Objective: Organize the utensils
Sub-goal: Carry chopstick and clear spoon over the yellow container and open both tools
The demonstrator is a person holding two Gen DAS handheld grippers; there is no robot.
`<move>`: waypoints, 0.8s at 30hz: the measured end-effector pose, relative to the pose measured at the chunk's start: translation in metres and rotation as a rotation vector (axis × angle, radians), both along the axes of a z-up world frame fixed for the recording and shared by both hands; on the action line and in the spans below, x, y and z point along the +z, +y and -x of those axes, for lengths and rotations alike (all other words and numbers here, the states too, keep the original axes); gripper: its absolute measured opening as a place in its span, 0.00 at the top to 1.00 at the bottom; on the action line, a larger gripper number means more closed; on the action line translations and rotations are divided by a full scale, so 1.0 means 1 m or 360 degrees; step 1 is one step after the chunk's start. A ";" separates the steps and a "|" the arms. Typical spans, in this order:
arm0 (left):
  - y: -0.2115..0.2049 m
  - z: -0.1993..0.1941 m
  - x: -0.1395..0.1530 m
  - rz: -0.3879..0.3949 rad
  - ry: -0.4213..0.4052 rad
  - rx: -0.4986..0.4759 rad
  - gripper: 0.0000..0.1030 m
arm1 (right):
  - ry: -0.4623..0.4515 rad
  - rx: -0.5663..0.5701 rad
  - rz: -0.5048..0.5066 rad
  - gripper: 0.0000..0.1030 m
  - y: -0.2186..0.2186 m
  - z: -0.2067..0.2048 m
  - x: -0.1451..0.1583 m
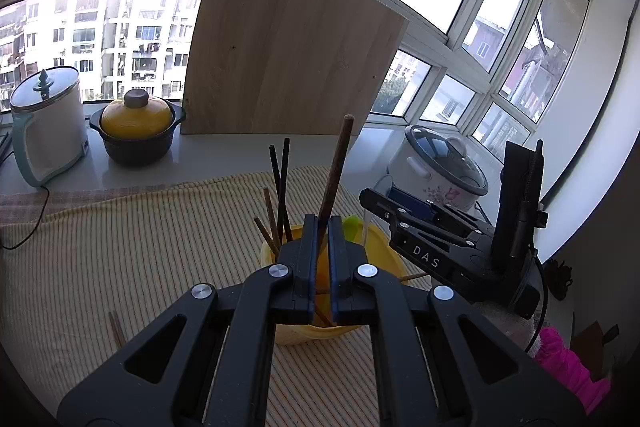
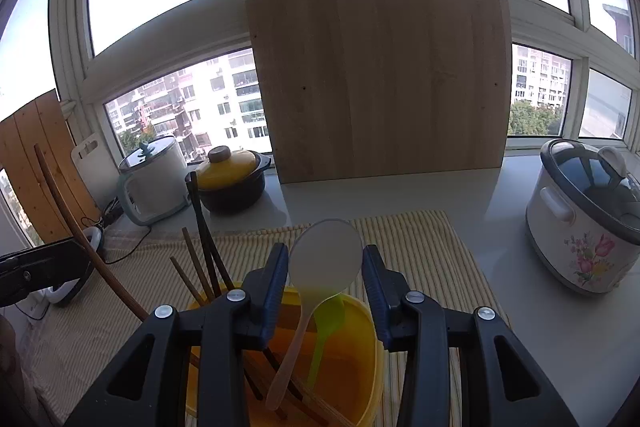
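The left gripper has its fingers clenched on a long brown wooden stick — a utensil handle standing tilted up out of the yellow tub. The right gripper hangs released above that tub, fingers spread either side of a translucent rice paddle without touching it. Inside the tub too — a green spoon and several chopsticks. It sits on a striped cloth over the bench.

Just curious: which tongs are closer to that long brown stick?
Left. The left tongs are shut on the stick; the right tongs stand open around the white spoon, apart from it.
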State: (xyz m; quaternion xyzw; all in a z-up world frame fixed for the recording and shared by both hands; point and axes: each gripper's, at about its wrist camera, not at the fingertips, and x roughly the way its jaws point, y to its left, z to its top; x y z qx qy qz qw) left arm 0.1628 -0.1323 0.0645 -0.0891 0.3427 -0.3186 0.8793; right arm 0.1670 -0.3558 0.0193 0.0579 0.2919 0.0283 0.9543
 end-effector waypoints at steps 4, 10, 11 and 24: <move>0.004 0.001 -0.006 -0.0004 0.0015 0.0004 0.98 | 0.0012 0.0013 0.0009 0.62 0.004 0.003 -0.001; 0.009 0.008 -0.007 -0.0036 -0.0005 0.0003 0.98 | 0.0008 0.0026 0.0003 0.62 0.008 0.009 0.002; 0.010 0.010 -0.007 -0.0048 -0.0016 0.0007 0.97 | 0.0006 0.0031 0.0005 0.62 0.009 0.011 0.003; 0.032 0.032 -0.008 -0.0154 -0.0117 0.0064 0.97 | -0.0032 0.0097 0.0040 0.62 0.030 0.035 0.014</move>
